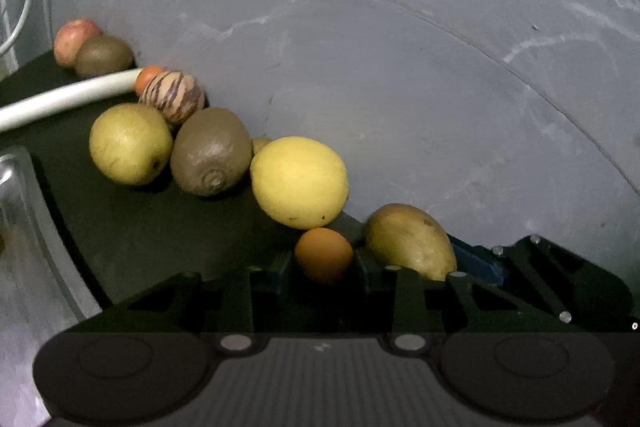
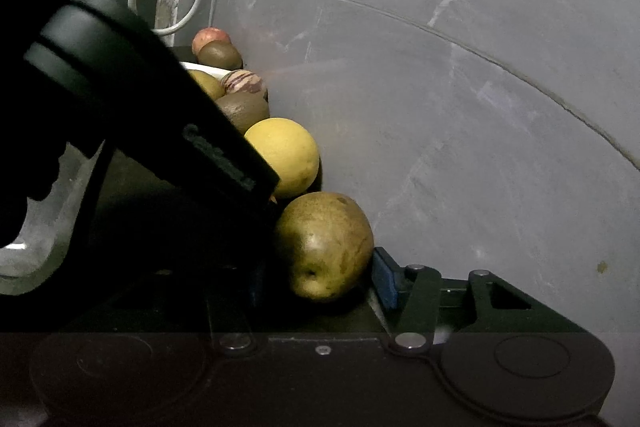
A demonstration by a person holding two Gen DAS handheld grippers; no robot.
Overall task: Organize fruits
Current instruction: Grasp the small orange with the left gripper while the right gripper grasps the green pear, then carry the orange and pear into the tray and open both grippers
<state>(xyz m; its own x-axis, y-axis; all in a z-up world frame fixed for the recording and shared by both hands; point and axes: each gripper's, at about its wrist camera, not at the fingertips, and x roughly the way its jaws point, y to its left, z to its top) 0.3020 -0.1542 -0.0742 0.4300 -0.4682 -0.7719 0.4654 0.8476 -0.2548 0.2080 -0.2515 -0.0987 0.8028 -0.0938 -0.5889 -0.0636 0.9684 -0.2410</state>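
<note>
A row of fruit lies on a dark counter (image 1: 140, 235) along a grey wall. My left gripper (image 1: 324, 265) is shut on a small orange fruit (image 1: 324, 251), its dark fingers on either side. Just right of it sits a brown-green pear (image 1: 408, 239) (image 2: 324, 243), and my right gripper (image 2: 320, 281) is shut on it; a blue pad (image 2: 384, 279) presses its right side and the other finger is lost in shadow. Behind them sit a lemon (image 1: 300, 183), a kiwi (image 1: 212, 157) and a yellow-green apple (image 1: 130, 145).
Further back lie a striped fruit (image 1: 174, 95), another small orange (image 1: 148, 79), a second kiwi (image 1: 104, 55) and a reddish apple (image 1: 74, 41). A white tube (image 1: 68, 99) crosses the counter. A metal rim (image 1: 24, 211) curves at the left. The left gripper's black body (image 2: 140, 87) blocks the right view.
</note>
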